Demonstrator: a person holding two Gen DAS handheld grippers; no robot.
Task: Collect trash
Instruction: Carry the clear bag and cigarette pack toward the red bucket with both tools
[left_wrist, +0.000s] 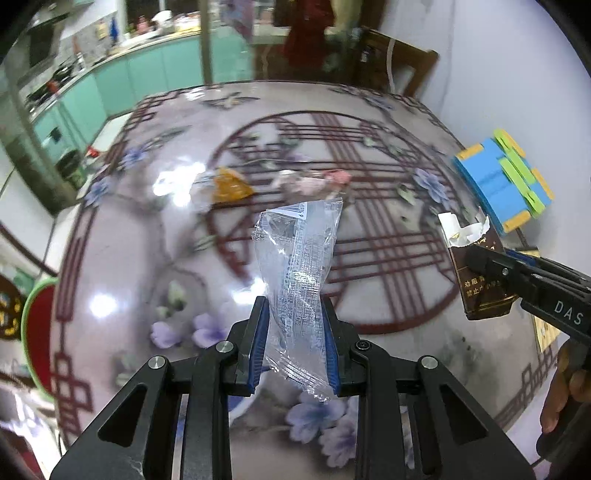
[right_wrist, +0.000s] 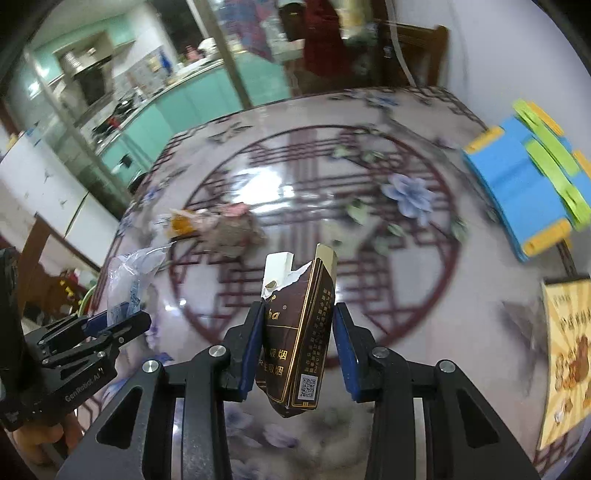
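Holding 2 pieces of trash at once, you have both grippers raised above the floral table (left_wrist: 122, 258). Your left gripper (left_wrist: 295, 314) is pinched on a clear plastic wrapper (left_wrist: 299, 266) — the blue pads press its lower part and the printed upper end stands up, twisted, past the fingertips. Your right gripper (right_wrist: 298, 321) is clamped as narrow as it goes on a dark brown cigarette pack (right_wrist: 299, 332), gripped across its sides, with the torn white and gold top (right_wrist: 284, 269) open and pointing away from you. What is inside that pack, if anything, cannot be told from either view.

On the table beyond, more trash lies loose: an orange wrapper (left_wrist: 231, 186) just beside a crumpled pinkish wrapper (left_wrist: 314, 181), both near the middle of the round red pattern. At the table's right edge sits a blue foam piece with yellow and green strips (left_wrist: 506, 177) — whether it holds anything cannot be made out. A yellow printed sheet (right_wrist: 569, 350) lies nearer you on the right side. Off the left edge, a red round thing with a green rim (left_wrist: 37, 332) shows only partly.
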